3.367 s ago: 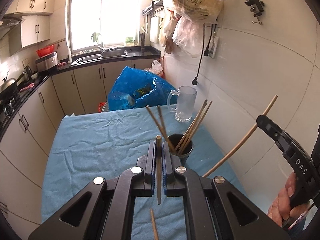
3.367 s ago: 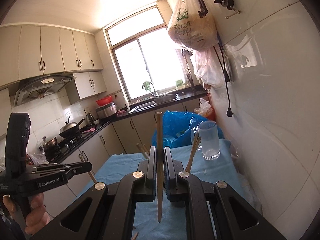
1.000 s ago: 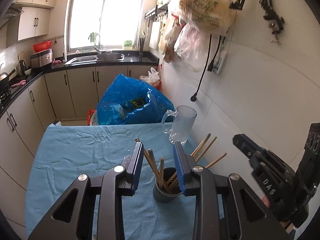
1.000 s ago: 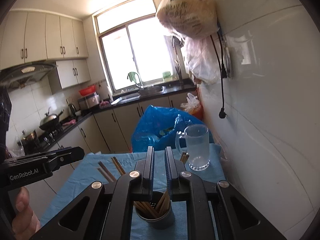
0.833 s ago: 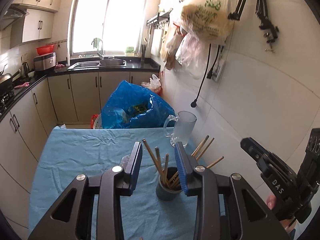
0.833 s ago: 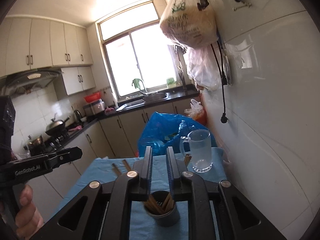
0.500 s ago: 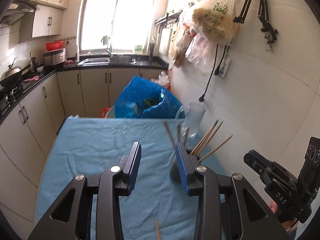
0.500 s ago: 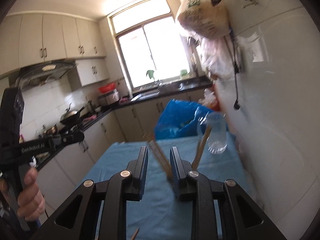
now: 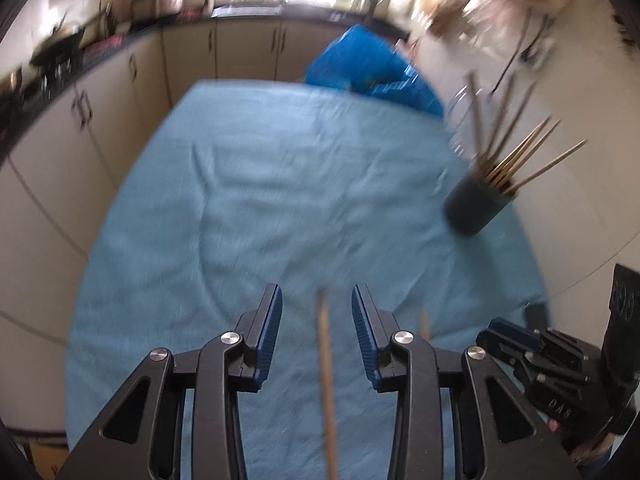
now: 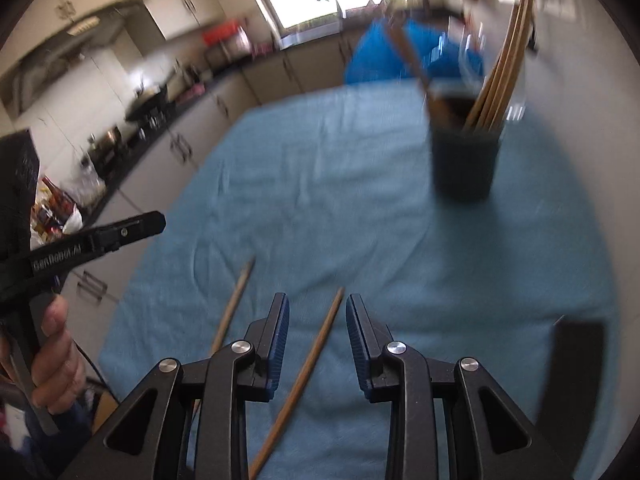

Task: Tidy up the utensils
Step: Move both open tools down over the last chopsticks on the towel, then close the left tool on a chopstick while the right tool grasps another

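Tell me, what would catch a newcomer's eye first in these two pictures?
Probably the dark cup bristling with chopsticks, standing far right on the blue cloth. Then the two loose chopsticks on the cloth nearby: one lies between the open right gripper, another between the open left gripper.

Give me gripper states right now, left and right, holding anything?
Left gripper: open, holding nothing; a chopstick lies on the cloth between its jaws.
Right gripper: open, holding nothing; another chopstick lies between its jaws.
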{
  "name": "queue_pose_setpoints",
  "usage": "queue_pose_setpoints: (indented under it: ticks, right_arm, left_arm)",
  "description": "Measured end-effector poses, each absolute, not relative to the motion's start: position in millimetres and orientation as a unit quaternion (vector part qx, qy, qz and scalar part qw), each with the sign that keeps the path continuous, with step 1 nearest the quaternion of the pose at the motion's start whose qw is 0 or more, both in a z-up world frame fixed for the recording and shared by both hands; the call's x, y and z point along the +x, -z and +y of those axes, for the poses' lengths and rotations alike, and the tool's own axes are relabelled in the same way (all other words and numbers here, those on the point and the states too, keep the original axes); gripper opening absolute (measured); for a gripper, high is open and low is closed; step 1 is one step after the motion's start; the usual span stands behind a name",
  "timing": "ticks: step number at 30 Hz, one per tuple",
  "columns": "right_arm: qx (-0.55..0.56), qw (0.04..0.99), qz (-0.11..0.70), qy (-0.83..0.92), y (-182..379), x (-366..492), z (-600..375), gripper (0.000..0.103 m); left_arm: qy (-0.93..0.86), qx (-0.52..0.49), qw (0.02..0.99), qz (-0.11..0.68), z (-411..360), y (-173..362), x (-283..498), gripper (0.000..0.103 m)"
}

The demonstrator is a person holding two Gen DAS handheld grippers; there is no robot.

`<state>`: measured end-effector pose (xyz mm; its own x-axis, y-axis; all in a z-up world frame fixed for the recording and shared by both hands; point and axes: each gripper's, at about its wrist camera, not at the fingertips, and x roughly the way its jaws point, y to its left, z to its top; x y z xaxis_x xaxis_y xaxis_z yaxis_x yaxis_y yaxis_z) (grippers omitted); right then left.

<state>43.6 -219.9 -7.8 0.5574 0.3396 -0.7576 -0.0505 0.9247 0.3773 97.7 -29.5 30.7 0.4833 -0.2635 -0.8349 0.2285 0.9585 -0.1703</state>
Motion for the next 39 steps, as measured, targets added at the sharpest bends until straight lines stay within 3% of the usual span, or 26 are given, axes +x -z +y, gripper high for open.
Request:
queue_pose_setpoints:
  ticks: [6,15,18,19,20,35,38,39]
  right_arm:
    - [0.172,0.832,0.519,-0.095,44,69,-206,0.032]
    - [0.14,0.814,0.559,-0.077,65,82,-179,0.032]
    - [0.1,0.824,0.555,-0.056,65,82,-169,0.028]
    - [0.097,0.825,0.555,-0.052,65,83,-169,0.022]
    - [0.088,0.826,0.555,-0.048,65,84,-168,0.01]
    - [0.168,0.848,0.494,-0.087,36,61,-207,0.007]
    - [0.17,0.854,0.485,-0.087,32,58,-212,0.007]
    - [0.172,0.855,0.481,-0.089,30,57,-212,0.007]
  left_arm:
    - [0.134,-0.035,0.841,0.523,-5,7,94,0.035]
    - [0.141,-0.039,0.836,0.53,6,19,94,0.035]
    - [0.138,-0.041,0.833,0.534,9,21,96,0.035]
    - [0.137,-0.041,0.832,0.535,8,22,97,0.035]
    - [0.137,-0.04,0.831,0.537,8,22,98,0.035]
    - [0.118,0.047,0.81,0.573,-73,55,134,0.033]
    - [0.087,0.079,0.817,0.565,-88,56,136,0.024]
    - [0.088,0.082,0.819,0.562,-91,56,135,0.013]
